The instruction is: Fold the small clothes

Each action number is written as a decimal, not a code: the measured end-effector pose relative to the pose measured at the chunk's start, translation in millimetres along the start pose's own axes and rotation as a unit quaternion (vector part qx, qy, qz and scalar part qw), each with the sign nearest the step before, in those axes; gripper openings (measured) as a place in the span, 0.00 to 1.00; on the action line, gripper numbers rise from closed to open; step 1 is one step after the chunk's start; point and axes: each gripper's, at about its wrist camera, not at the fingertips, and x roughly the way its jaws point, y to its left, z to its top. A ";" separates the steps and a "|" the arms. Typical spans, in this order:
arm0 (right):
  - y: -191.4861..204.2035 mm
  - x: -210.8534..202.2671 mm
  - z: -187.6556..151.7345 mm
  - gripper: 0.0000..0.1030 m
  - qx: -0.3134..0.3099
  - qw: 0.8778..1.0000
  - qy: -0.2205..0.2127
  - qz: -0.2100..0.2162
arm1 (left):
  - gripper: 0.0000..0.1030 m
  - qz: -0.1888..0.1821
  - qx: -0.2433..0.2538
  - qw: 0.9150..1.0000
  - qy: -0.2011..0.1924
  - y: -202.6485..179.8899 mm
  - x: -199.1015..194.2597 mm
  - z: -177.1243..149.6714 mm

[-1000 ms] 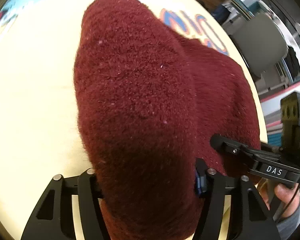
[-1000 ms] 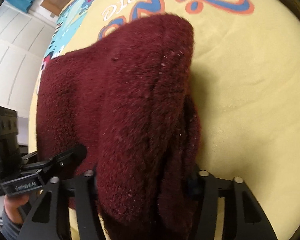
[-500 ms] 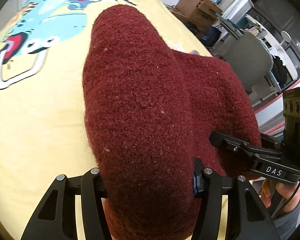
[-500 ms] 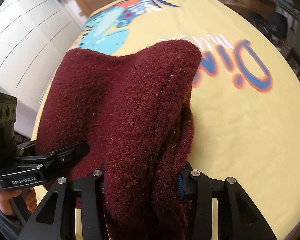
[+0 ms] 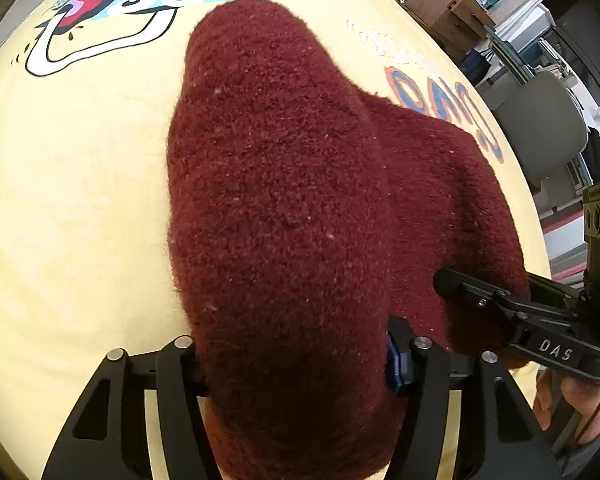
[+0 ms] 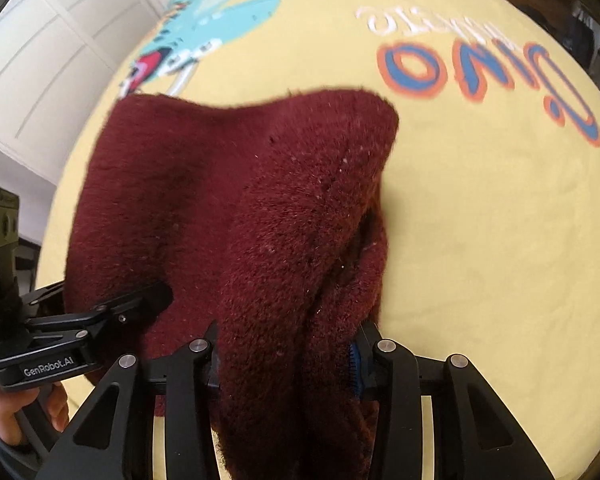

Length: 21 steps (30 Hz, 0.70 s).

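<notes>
Both hands have carried the garment across the bed, so the dinosaur print and the lettering sit further into view than a second ago. Left hand-held gripper is clamped on a thick bunch of the maroon fleece garment, its jaws having just eased a little wider with the cloth between them; the right hand-held gripper grips the other bunched edge, its jaws having just been closing on it. Between the two the fleece hangs draped above the yellow bedsheet, lifted rather than laid flat. The risk, as I judge it, is that the bulky, springy fleece slides out of the loosening left grip, or that uneven pull leaves the fold skewed and lumpy when it is set down. Readable writing: "DAS" on the right tool seen from the left wrist, "GenRobot.AI" on the left tool seen from the right wrist, and large blue-and-orange letters on the sheet that appear to read "Dino".
</notes>
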 end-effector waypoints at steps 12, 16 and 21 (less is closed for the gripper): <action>-18.0 -26.6 -2.5 0.73 0.004 1.000 0.002 -0.009 | 0.99 0.052 -0.002 0.999 -0.008 10.4 -42.6 2.6; -8.1 -48.4 -2.4 0.79 -0.023 0.999 -0.037 -0.030 | 0.99 0.078 -0.002 0.997 -0.023 13.2 -57.2 -5.6; 9.6 -52.6 -7.4 0.89 -0.046 0.996 -0.064 -0.041 | 0.99 0.089 0.010 0.995 -0.039 -18.4 -47.5 -2.0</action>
